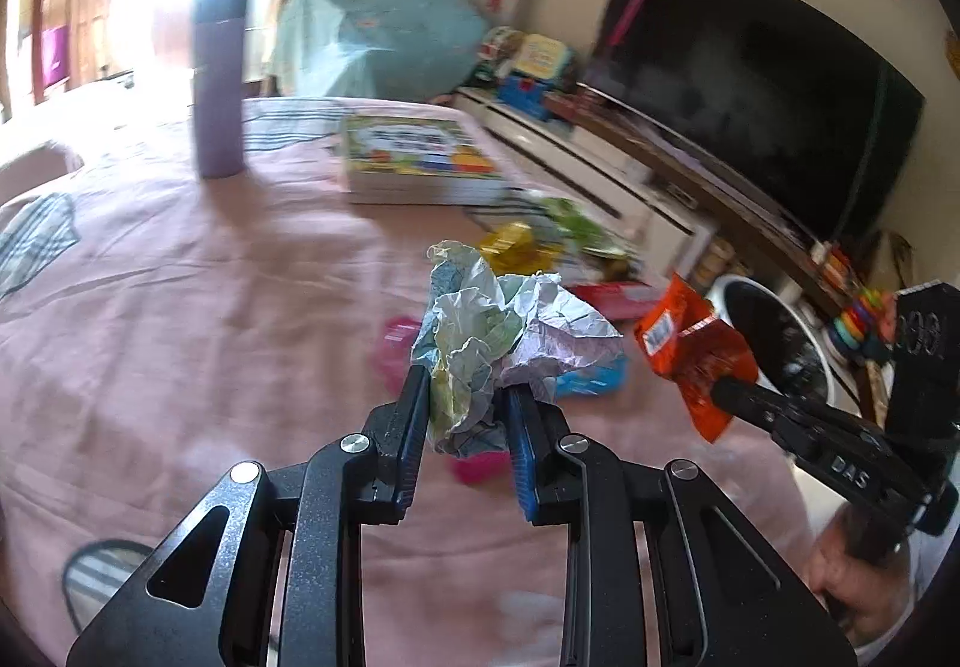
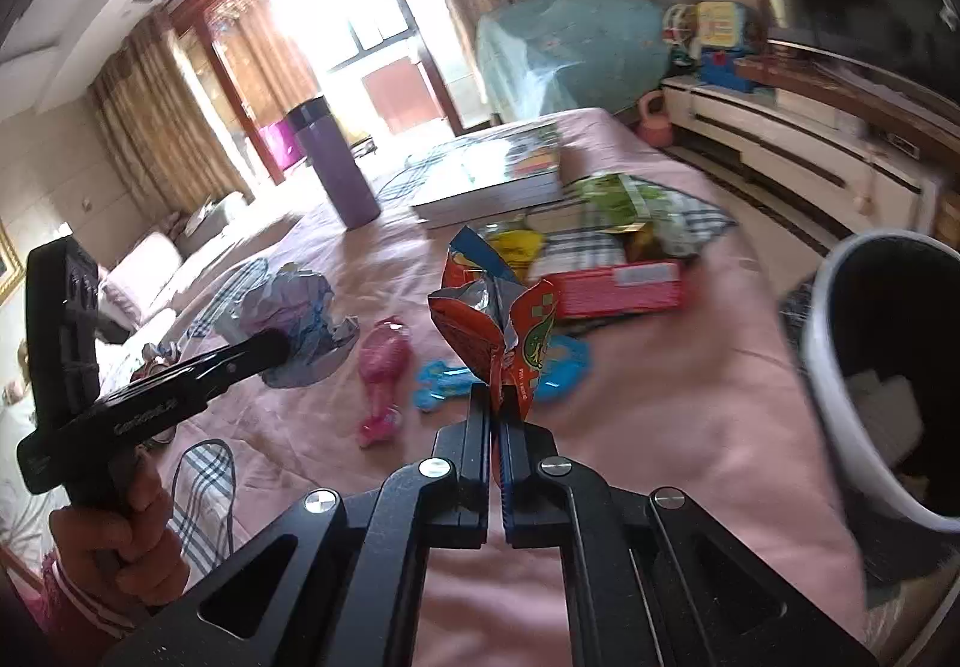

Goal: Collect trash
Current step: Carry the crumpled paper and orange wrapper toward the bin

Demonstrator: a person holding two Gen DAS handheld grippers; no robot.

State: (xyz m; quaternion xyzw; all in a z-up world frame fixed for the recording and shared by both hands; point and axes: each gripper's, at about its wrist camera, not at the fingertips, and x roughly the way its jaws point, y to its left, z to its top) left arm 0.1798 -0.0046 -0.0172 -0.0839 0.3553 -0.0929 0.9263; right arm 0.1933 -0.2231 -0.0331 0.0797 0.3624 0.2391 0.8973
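Left gripper (image 1: 465, 403) is clamped on a crumpled paper ball (image 1: 510, 331), jaws narrowed around its lower folds, the wad held up off the pink sheet (image 1: 180, 277). Right gripper (image 2: 495, 397) has its jaws pressed nearly together on the edge of an orange wrapper (image 2: 498, 319), the torn foil standing up above the fingers. From the left view that wrapper hangs just to the right of the paper, apart from it, close to the bin (image 1: 780, 331).

Below and between the two catches, a pink toy (image 2: 384, 373) and a blue toy (image 2: 444, 385) lie flat on the sheet. Just beyond, a red box (image 2: 618, 286) and a yellow wrapper (image 2: 513, 244) rest near a green packet (image 2: 624, 199) on a checked cloth (image 2: 702, 217). Farther back, a stack of books (image 2: 498, 175) and an upright purple flask (image 2: 336, 163).

On the right, the white bin with its dark inside sits off the bed's edge, some pale scraps inside it. TV (image 1: 750, 85) on the far wall, bright window (image 2: 354, 13) behind.
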